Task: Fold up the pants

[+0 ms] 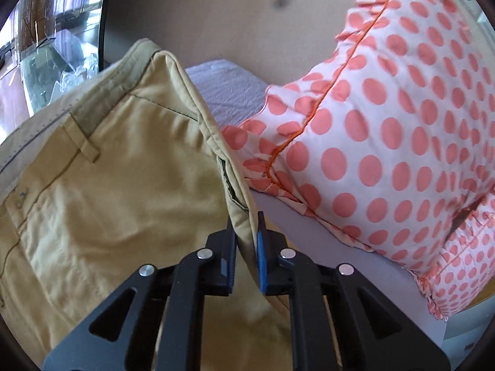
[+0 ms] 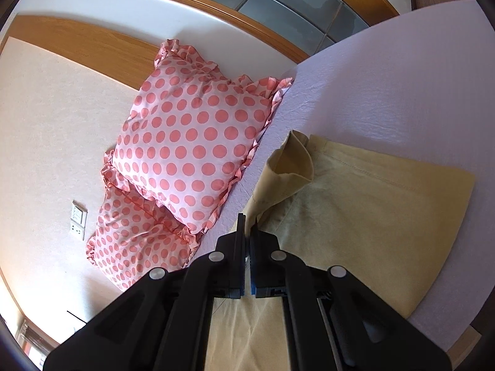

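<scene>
Khaki pants [image 1: 102, 185] fill the left of the left wrist view, waistband and belt loop showing. My left gripper [image 1: 247, 225] is shut on the pants' side edge near the waist, lifting it off the bed. In the right wrist view the pants' leg end [image 2: 355, 213] lies on the lilac bedsheet [image 2: 402, 92], with one hem corner raised. My right gripper [image 2: 247, 228] is shut on that raised edge of the pants.
Two pink polka-dot pillows [image 2: 191, 142] lie along the headboard side, close to the pants; one pillow [image 1: 386, 142] sits just right of my left gripper. A wooden headboard [image 2: 92, 52], a wall socket [image 2: 77, 222] and a window [image 1: 46, 46] are beyond.
</scene>
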{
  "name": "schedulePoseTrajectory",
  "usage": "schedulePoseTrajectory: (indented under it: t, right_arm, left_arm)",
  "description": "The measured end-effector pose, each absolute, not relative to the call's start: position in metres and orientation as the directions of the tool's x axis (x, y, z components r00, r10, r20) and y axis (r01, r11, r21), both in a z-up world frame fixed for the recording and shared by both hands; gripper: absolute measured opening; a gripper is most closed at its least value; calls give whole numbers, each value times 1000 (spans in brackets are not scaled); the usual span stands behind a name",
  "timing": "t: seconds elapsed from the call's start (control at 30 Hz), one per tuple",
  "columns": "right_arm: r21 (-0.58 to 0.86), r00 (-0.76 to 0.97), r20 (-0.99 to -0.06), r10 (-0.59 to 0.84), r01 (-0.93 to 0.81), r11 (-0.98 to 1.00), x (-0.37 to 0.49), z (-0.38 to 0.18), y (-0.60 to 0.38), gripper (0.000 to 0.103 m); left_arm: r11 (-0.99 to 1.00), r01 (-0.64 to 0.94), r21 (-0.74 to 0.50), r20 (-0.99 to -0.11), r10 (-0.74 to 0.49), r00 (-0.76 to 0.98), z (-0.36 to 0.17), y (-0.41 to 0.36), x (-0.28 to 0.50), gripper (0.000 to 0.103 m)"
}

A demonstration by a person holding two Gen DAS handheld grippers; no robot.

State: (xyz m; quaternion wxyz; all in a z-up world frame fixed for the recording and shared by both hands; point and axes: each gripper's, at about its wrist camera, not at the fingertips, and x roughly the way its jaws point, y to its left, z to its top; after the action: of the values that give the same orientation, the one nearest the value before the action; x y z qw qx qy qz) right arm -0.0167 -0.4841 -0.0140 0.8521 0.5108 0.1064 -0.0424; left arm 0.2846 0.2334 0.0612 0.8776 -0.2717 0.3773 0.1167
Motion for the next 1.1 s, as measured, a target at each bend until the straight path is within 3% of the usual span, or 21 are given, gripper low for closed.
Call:
schedulePoseTrajectory:
  t: [0.17,0.4,0.7,0.8,0.87,0.9,0.93,0.97,1.1]
  right_arm:
    - [836,977,-211,-29,196,512,-40,-1,-492,2]
    - [829,965,-248,-80,254,498,-71,-13,-502,2]
    - [811,945,-311,-104,320,490,-88,-30,-504,2]
    - [761,921,-370,-123,376,528,-88,-29,-500,3]
    - [720,899,-411,-152,423,551,-89,-26,-497,9]
    - [699,887,-426,-177,447,558,-91,-24,-495,25]
    - [683,880,-430,-200,462,565,-94,-22,-495,48]
    - [670,873,-432,-225,478,568,-97,-20,-495,56]
    - [651,854,-459,-245,511,561,-98,-27,-499,58]
  left_arm:
    - [869,-293,-399,-601,-6,799,97,234,155,10]
    - [836,-332,-437,-631,-22,776,52,235,6,10]
    - [804,-362,-473,-639,-30,768,25,238,-41,10]
    - [821,-353,-449,-640,-20,768,21,234,-43,12]
    - [825,-336,-454,-621,-23,783,19,233,-48,16]
    - [824,-327,-462,-609,-27,792,18,234,-52,18]
    - [820,-322,-473,-598,-30,801,18,235,-55,24]
    - [815,-318,-484,-586,-32,810,18,237,-58,29]
    - [787,-367,-495,-563,31,826,17,251,-75,47]
